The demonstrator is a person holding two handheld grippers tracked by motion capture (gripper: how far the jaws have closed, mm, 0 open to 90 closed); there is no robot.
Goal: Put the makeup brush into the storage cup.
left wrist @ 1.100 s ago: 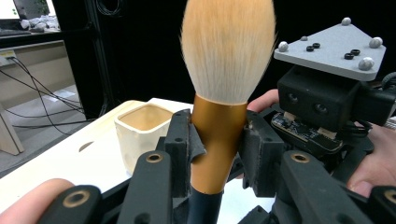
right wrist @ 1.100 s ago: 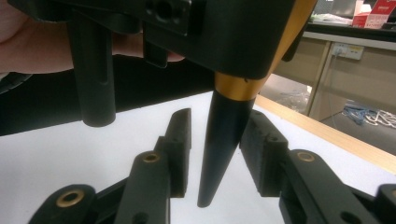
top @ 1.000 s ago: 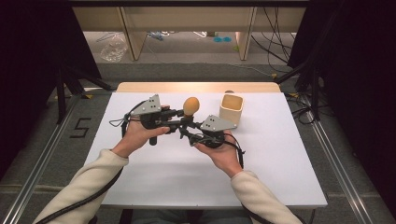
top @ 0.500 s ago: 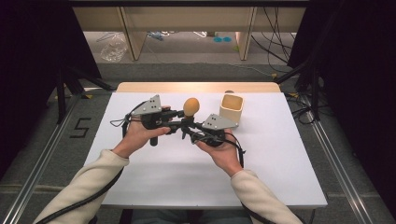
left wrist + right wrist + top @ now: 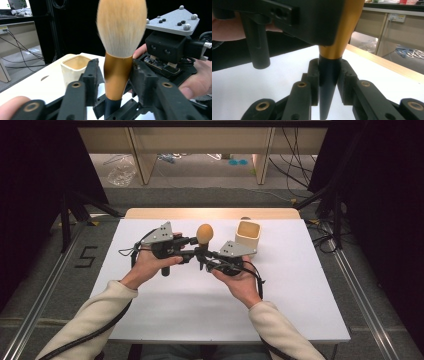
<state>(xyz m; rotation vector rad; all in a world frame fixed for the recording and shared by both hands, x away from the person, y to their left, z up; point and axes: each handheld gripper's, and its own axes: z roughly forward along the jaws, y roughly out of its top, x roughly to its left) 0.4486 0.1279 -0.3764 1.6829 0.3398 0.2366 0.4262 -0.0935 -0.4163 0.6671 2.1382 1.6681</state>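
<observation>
Brush [image 5: 204, 236] is held upright above the white table [image 5: 300, 285], long axis vertical, bristles up, dark tapered handle pointing down. Both grippers have it at once: left gripper [image 5: 113, 82] is clamped on the gold ferrule just under the bristles, right gripper [image 5: 329, 82] is clamped lower, on the black handle. They come in from opposite sides and meet at the brush, jaws almost touching each other. Cream square cup [image 5: 248, 233] stands open side up on the table, behind and to the right of the brush, just beyond the right gripper, so the right hand [image 5: 240, 282] is the nearer one. Probably a handover, but can't tell which grip carries the load. Table otherwise bare; behind it a wood edge, floor cables, dark curtains either side.
</observation>
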